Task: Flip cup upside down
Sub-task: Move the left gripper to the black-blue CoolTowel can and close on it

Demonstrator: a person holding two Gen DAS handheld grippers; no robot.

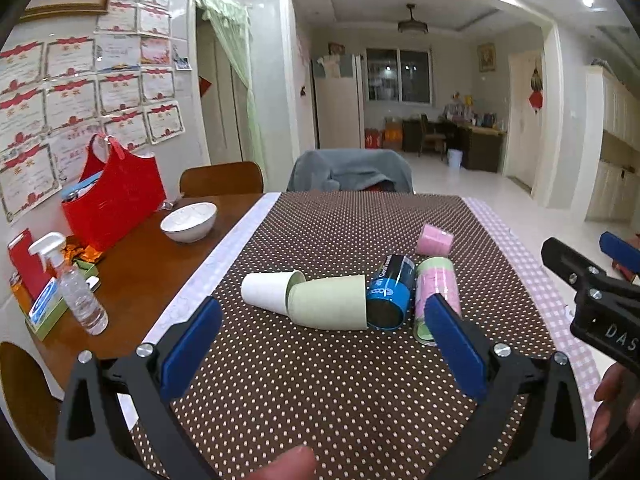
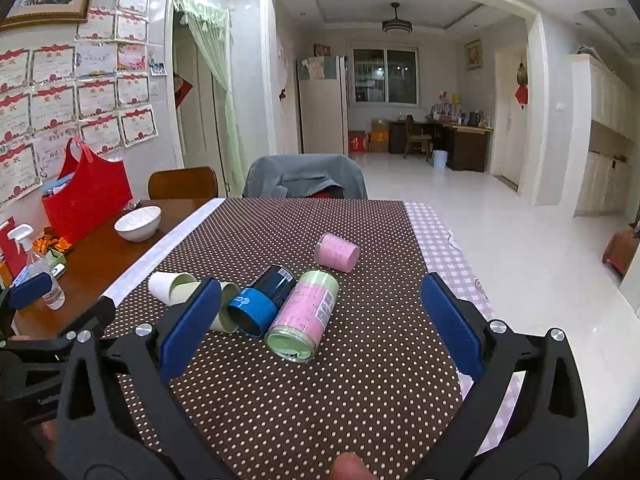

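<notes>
Several cups lie on their sides on the brown dotted cloth [image 1: 340,392]. A white cup [image 1: 266,290] and a pale green cup [image 1: 328,302] lie mouth to base. Beside them lie a blue and black cup [image 1: 390,294], a pink and green cup [image 1: 434,292] and a small pink cup [image 1: 434,239]. My left gripper [image 1: 324,346] is open and empty, just short of the green cup. My right gripper [image 2: 320,322] is open and empty, its fingers either side of the blue cup [image 2: 260,300] and the pink and green cup [image 2: 304,316]. The small pink cup [image 2: 336,252] lies farther off.
On the bare wooden table to the left stand a white bowl [image 1: 189,222], a red bag [image 1: 114,200] and a spray bottle [image 1: 76,288]. A chair draped in grey cloth [image 1: 350,172] stands at the far edge. A pink checked cloth [image 1: 532,264] covers the right edge.
</notes>
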